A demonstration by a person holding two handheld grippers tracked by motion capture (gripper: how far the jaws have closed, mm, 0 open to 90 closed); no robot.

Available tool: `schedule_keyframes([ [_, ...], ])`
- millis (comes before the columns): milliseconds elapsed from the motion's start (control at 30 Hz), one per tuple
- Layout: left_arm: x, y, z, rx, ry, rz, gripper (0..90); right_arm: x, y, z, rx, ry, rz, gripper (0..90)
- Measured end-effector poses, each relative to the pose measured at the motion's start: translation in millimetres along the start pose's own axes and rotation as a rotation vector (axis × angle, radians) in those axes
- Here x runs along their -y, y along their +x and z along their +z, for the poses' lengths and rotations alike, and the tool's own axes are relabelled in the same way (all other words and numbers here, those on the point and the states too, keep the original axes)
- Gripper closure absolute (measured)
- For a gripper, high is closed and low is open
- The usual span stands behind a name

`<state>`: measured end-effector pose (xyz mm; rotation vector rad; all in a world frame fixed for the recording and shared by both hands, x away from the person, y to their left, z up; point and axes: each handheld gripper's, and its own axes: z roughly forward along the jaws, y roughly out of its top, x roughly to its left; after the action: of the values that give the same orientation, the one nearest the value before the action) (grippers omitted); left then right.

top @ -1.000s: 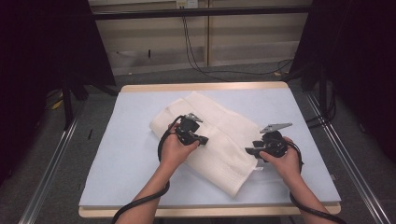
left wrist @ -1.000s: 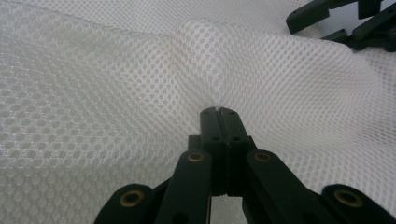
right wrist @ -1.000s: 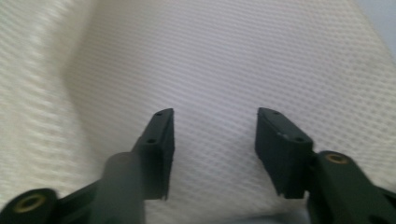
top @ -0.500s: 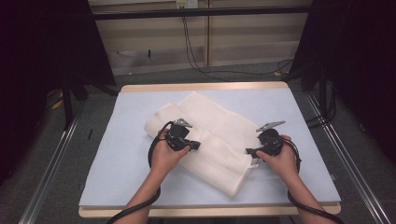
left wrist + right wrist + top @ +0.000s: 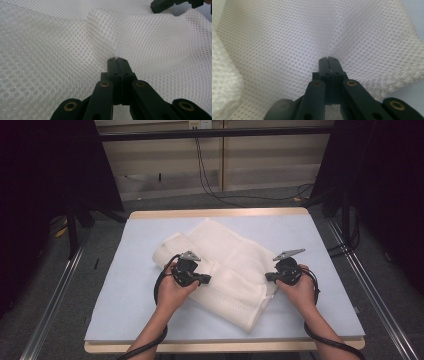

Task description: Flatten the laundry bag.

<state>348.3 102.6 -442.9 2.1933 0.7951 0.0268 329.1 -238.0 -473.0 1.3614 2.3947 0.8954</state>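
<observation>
The white mesh cloth point(image 5: 225, 265) is lying crumpled across the middle of the pale table point(image 5: 125, 305), with the left gripper point(image 5: 116, 60) pinching a fold near its left side and the right gripper point(image 5: 328, 59), jaws just closed, clamping its right edge.

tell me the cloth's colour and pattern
The cloth is off-white with a honeycomb mesh of small holes, clearest in the left gripper view.

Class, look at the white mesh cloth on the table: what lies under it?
Under the mesh cloth lies the pale blue table, visible all round it. The part beneath the folds is covered, so anything there cannot be seen.
</observation>
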Motion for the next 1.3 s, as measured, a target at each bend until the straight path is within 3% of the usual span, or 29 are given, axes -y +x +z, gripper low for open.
schedule_keyframes([
  [67, 1.4, -1.0, -0.8, -0.002, -0.008, 0.001, 90.0, -1.5, 0.0, 0.6, 0.040, 0.002, -0.037, 90.0],
  [200, 2.5, -2.0, -1.0, 0.007, -0.023, 0.004, 90.0, -6.0, -2.9, 2.0, 0.071, 0.006, -0.055, 90.0],
  [300, 3.2, -3.1, -0.9, 0.012, -0.024, 0.010, 90.0, -11.6, -17.1, 4.0, 0.082, -0.007, -0.011, 90.0],
  [433, 4.3, -4.9, -1.0, 0.020, -0.028, 0.015, 90.0, -16.4, -33.7, 1.3, 0.128, -0.009, 0.009, 90.0],
  [733, 1.7, -15.0, 5.5, 0.028, -0.047, 0.034, 90.0, -10.3, -62.7, -12.4, 0.213, -0.057, 0.075, 90.0],
  [833, 1.3, -16.9, 6.2, 0.023, -0.030, 0.044, 90.0, -7.7, -65.4, -12.8, 0.210, -0.070, 0.097, 90.0],
  [900, 2.7, -17.3, 7.5, 0.021, -0.029, 0.040, 90.0, -6.3, -65.1, -12.4, 0.190, -0.073, 0.074, 89.7],
  [933, 4.6, -16.4, 8.0, 0.038, -0.034, 0.034, 90.0, -5.1, -64.0, -13.4, 0.191, -0.079, 0.087, 89.3],
  [1067, 7.5, -16.4, 7.0, 0.029, -0.029, 0.028, 90.0, -2.4, -60.5, -16.6, 0.168, -0.090, 0.087, 84.6],
  [1100, 9.4, -16.2, 6.8, 0.031, -0.031, 0.026, 90.0, -1.3, -57.6, -20.0, 0.167, -0.104, 0.069, 80.2],
  [1133, 9.4, -16.2, 6.8, 0.031, -0.031, 0.026, 90.0, -1.3, -57.6, -20.0, 0.167, -0.104, 0.069, 80.2],
  [1167, 10.2, -16.3, 6.3, 0.036, -0.027, 0.022, 90.0, -1.4, -53.8, -23.9, 0.166, -0.113, 0.073, 73.2],
  [1200, 10.7, -16.5, 6.8, 0.034, -0.034, 0.018, 90.0, -1.5, -50.8, -25.7, 0.160, -0.118, 0.075, 71.7],
  [1267, 11.0, -16.6, 6.8, 0.032, -0.034, 0.017, 90.0, -1.7, -47.7, -27.0, 0.140, -0.126, 0.062, 69.4],
  [1300, 11.5, -16.6, 6.2, 0.040, -0.035, 0.015, 90.0, -0.7, -39.7, -30.4, 0.123, -0.132, 0.054, 63.2],
])
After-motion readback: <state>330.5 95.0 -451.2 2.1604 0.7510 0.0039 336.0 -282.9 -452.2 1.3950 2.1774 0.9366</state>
